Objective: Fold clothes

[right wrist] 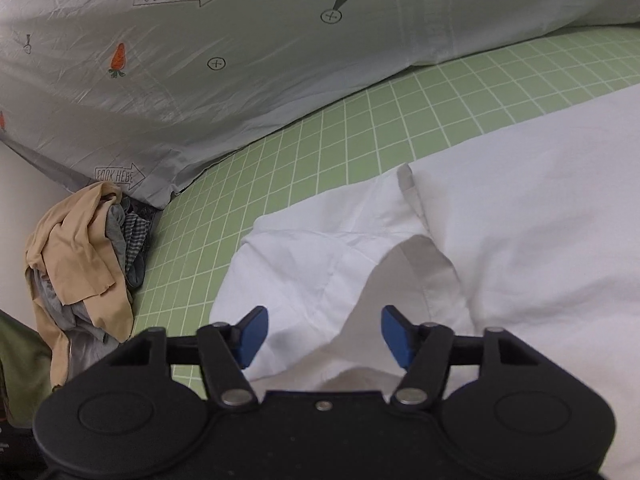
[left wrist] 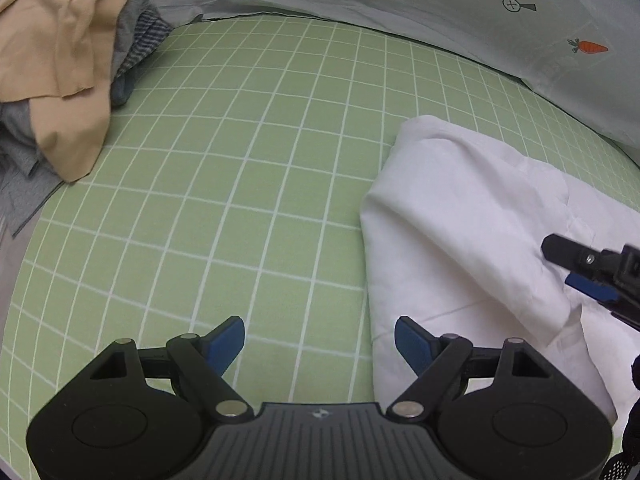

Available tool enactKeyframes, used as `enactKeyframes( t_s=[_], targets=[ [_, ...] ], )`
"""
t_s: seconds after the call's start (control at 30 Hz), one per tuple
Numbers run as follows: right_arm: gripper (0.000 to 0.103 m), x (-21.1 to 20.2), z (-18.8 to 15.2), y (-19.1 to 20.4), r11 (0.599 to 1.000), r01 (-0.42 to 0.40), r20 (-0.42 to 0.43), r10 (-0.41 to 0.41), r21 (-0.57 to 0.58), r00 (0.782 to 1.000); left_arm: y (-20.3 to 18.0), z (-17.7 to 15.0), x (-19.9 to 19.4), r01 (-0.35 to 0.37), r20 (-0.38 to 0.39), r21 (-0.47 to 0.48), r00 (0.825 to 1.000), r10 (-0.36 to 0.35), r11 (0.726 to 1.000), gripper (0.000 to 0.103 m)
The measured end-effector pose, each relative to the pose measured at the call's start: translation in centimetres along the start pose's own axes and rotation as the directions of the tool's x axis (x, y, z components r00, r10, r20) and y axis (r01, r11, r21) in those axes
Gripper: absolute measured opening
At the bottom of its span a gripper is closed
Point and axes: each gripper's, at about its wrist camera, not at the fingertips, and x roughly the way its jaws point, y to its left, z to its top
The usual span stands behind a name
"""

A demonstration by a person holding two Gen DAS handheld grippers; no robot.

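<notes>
Right wrist: white shirt [right wrist: 500, 220] under open claw [right wrist: 324, 334]

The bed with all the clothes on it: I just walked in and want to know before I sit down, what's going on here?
A person is folding laundry with a two-finger gripper in each hand. A white shirt lies spread on the green checked sheet. The right gripper hangs open just above the shirt's sleeve end; the left gripper is open over the sheet beside the shirt's edge. Neither holds anything. A pile of unfolded clothes, tan and grey, waits by the pillow.
</notes>
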Motion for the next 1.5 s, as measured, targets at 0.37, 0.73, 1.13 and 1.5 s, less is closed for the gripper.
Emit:
enactKeyframes(
  t_s=[0.37, 0.73, 1.13, 1.5],
  targets=[
    [0.004, 3.4, 6.9, -5.8, 0.99, 0.143, 0.073, -0.144, 0.014, 0.987, -4.8, 3.8, 4.3, 0.013, -0.022, 0.15, 1.0, -0.01, 0.989, 0.091],
    [0.071, 0.1, -0.2, -3.0, 0.952, 0.289, 0.14, -0.274, -0.101, 0.951, -3.5, 1.1, 2.1, -0.024, -0.025, 0.119, 0.999, 0.027, 0.993, 0.091],
    [0.009, -2.7, -8.4, -1.5, 0.937, 0.286, 0.051, -0.282, -0.201, 0.958, -3.5, -5.3, -2.2, 0.002, 0.005, 0.191, 1.0, -0.003, 0.982, 0.091],
    [0.008, -6.6, -11.8, -3.1, 0.947, 0.274, 0.026, -0.273, -0.167, 0.962, -5.1, -8.9, -3.8, 0.019, -0.014, 0.179, 1.0, -0.017, 0.984, 0.091]
  ],
)
